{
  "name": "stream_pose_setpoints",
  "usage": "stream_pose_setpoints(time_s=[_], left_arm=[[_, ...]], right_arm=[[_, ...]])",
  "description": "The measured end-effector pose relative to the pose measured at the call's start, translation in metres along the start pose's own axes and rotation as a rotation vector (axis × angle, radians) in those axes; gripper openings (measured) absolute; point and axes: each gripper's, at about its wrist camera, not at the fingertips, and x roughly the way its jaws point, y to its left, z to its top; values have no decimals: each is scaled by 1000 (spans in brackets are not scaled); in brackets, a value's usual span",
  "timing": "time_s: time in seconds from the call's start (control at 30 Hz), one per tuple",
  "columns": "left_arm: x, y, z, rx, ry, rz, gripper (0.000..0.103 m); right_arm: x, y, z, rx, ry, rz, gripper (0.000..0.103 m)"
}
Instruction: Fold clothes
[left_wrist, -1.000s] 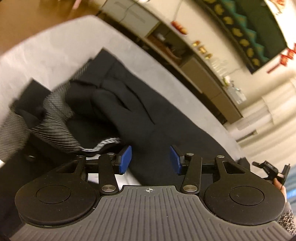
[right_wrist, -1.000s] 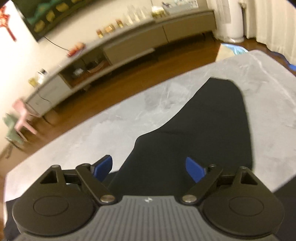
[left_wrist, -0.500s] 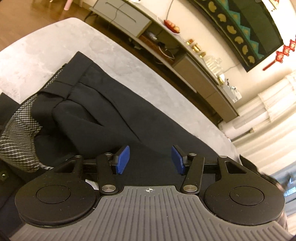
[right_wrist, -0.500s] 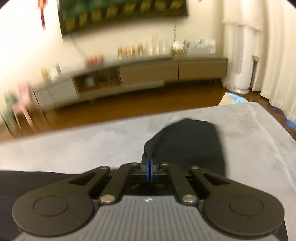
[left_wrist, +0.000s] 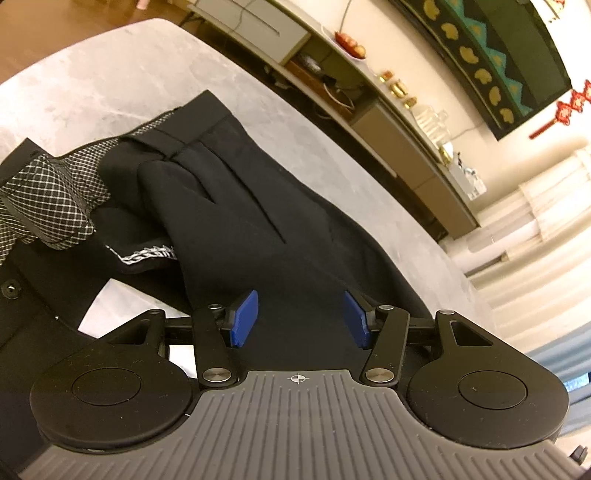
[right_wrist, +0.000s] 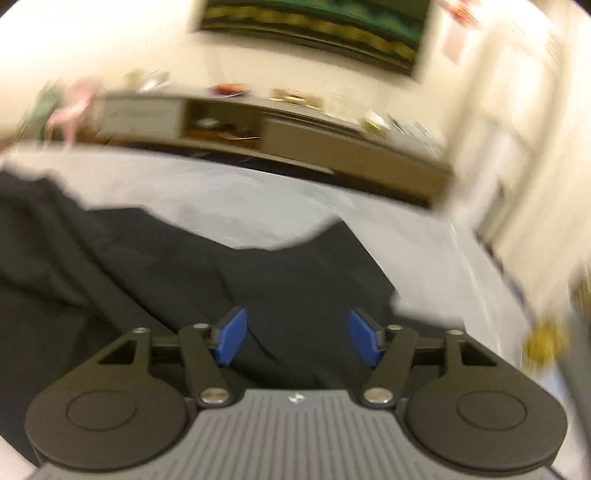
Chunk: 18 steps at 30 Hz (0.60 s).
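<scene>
Both tongs are held over black trousers (left_wrist: 258, 221) spread on the grey bench (left_wrist: 110, 81). Left tongs (left_wrist: 300, 319) are parted, gripping nothing; right tongs (right_wrist: 298, 341) are opening, nothing clamped, probably released for the next fold.

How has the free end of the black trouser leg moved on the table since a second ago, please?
Yes. In the right wrist view the trouser leg now lies folded back toward the rest of the garment, baring more of the grey table near its far corner.

Two wrist views, close above the black trousers (left_wrist: 236, 221)

Both look down over them toward the long sideboard (right_wrist: 332, 147); each shows trousers, grey table (left_wrist: 110, 85), sideboard.
</scene>
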Motion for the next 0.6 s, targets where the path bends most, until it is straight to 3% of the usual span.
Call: stream_pose_setpoints(time_s=[0.1,0.17,0.23,0.27,0.3,0.33,0.37,0.4,0.43,0.6], left_arm=[[5,3,4,-49,-23,7,49],[11,5,10,-68,-27,12,50],[19,5,15,-77,-25,20,51],[25,3,17,-75,-20,28,51],[30,1,18,-73,-15,37,50],[35,-2,18,-62,-15,41,48],[39,-6,18,-45,-19,42,34],[42,-9,16,-18,-20,46,8],[46,-13,14,14,-20,51,0],[12,-19,4,42,-122,39,0]], right_arm=[[31,18,13,-152,38,-8,67],[53,14,15,-162,88,-12,58],[69,7,15,-153,133,-5,36],[72,0,14,-140,139,-16,13],[76,-7,12,-128,146,-27,5],[74,-14,3,-109,137,-47,5],[71,-24,1,-79,129,-68,3],[68,-35,-2,-48,122,-90,2],[63,-45,-6,-10,118,-107,2],[48,-94,-31,187,133,-140,2]])
